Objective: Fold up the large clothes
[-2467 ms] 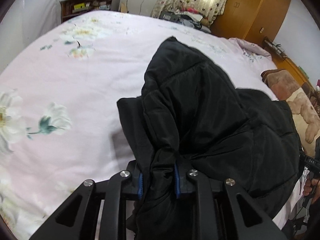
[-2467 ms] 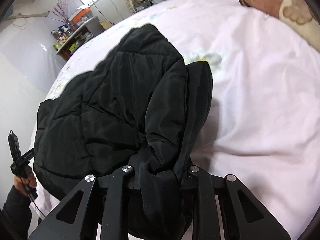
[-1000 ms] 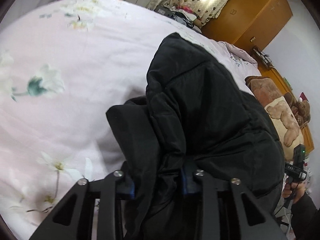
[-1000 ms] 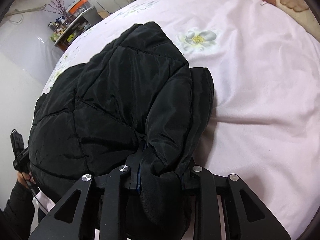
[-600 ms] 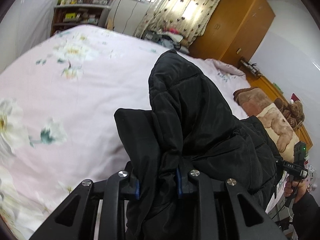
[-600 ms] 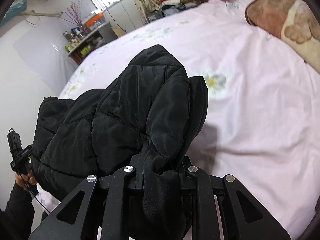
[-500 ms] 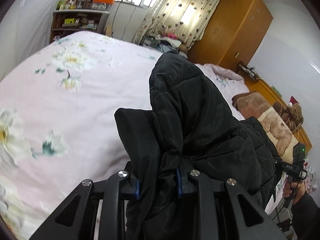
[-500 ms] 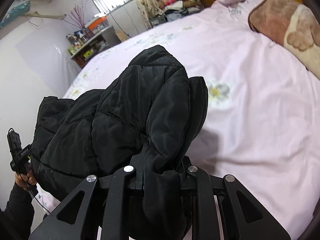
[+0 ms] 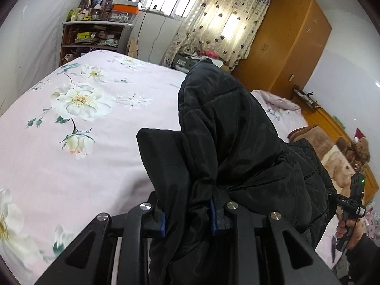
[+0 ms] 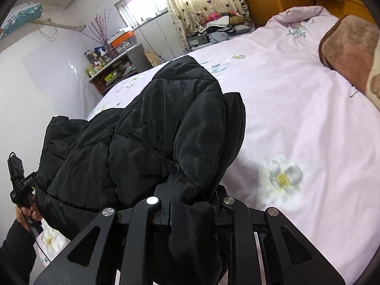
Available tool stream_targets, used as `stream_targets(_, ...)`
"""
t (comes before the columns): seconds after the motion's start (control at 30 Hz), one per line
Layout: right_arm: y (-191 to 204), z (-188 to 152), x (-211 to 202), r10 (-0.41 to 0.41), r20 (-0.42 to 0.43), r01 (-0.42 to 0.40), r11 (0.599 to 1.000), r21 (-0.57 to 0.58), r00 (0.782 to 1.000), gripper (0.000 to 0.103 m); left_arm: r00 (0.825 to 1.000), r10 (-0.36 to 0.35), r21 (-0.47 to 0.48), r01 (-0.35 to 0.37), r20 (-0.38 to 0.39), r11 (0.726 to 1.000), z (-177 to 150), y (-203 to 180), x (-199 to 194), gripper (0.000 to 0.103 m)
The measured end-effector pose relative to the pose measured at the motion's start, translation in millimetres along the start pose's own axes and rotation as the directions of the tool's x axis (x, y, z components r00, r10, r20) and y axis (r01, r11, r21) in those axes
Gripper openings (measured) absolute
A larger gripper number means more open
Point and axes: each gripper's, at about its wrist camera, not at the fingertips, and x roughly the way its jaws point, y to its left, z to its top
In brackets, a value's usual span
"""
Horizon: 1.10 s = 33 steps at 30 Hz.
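A black quilted puffer jacket (image 9: 228, 142) hangs bunched between both grippers, lifted above a pink floral bed (image 9: 78, 147). My left gripper (image 9: 187, 216) is shut on a fold of the jacket, with the fabric draped over its fingers. My right gripper (image 10: 191, 210) is shut on another fold of the jacket (image 10: 147, 142). The fingertips of both grippers are hidden by fabric. The right gripper and its hand show at the right edge of the left wrist view (image 9: 351, 204). The left gripper and its hand show at the left edge of the right wrist view (image 10: 22, 185).
The pink floral bedspread (image 10: 296, 123) spreads below. A brown blanket with a bear print (image 10: 351, 49) lies toward the headboard. A cluttered shelf (image 9: 95, 35), a heart-print curtain (image 9: 220, 21) and a wooden wardrobe (image 9: 289, 40) stand beyond the bed.
Both grippers have risen and tilted up with the jacket still clamped. The jacket has lifted off the bed and more of the room's walls and window shows.
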Motion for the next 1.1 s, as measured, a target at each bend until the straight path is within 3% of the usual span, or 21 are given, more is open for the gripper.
stream_targets(0.1,-12.3,-1.8,31.2,-0.026,-0.047,0.027,0.999,0.017,0.999,0.021,0.996,0.054,-0.009,-0.054,-0.075,0.998,-9.8,11.3,39.9,0.032)
stream_targets(0.2,-31.5,-12.0,68.6,-0.073,-0.14,0.083,0.994,0.071,0.988,0.027,0.967,0.151,-0.018,-0.158,-0.204,0.987,-36.5,28.6,83.2,0.039)
stream_targets(0.23,-36.8,-16.9,73.5,-0.079,-0.155,0.093,0.992,0.087,0.985,0.033,0.965,0.151,-0.037,-0.163,-0.213,0.986,-44.0,35.6,87.4,0.041)
stream_targets(0.3,-48.9,-26.1,75.9,-0.064,-0.156,0.086,0.987,0.138,0.986,0.042,0.973,0.126,-0.089,-0.146,-0.194,0.985,-51.3,46.4,82.1,0.053)
stream_targets(0.43,-55.5,-28.3,58.8,-0.079,-0.133,0.097,0.986,0.138,0.988,0.053,0.975,0.13,-0.099,-0.149,-0.18,0.984,-51.9,50.7,63.5,0.055)
stream_targets(0.63,-42.0,-29.6,7.9,-0.153,-0.02,0.154,0.983,0.096,0.988,0.053,0.979,0.198,-0.084,-0.201,-0.048,0.976,-47.3,41.9,2.6,0.053)
stream_targets(0.73,-24.0,-36.0,-10.9,-0.14,0.025,0.138,0.989,0.058,0.99,0.053,0.989,0.148,-0.064,-0.148,-0.003,0.987,-50.0,26.8,-13.2,0.053)
stream_targets(0.83,-5.7,-45.7,-1.0,-0.184,0.007,0.184,0.982,-0.03,0.983,0.053,0.984,0.168,0.039,-0.166,-0.056,0.985,-65.0,5.9,4.5,0.053)
stream_targets(0.93,-10.4,-50.2,28.8,-0.21,-0.085,0.208,0.978,-0.029,0.974,0.053,0.961,0.238,0.076,-0.229,-0.138,0.97,-80.0,3.0,35.9,0.053)
stream_targets(1.0,-16.8,-52.2,39.0,-0.233,-0.121,0.232,0.972,-0.025,0.965,0.053,0.954,0.259,0.06,-0.253,-0.148,0.966,-83.3,2.4,36.6,0.053)
stream_targets(1.1,-10.6,-51.5,25.6,-0.23,-0.097,0.228,0.973,-0.03,0.968,0.053,0.947,0.294,0.084,-0.285,-0.128,0.955,-81.3,-10.2,23.9,0.053)
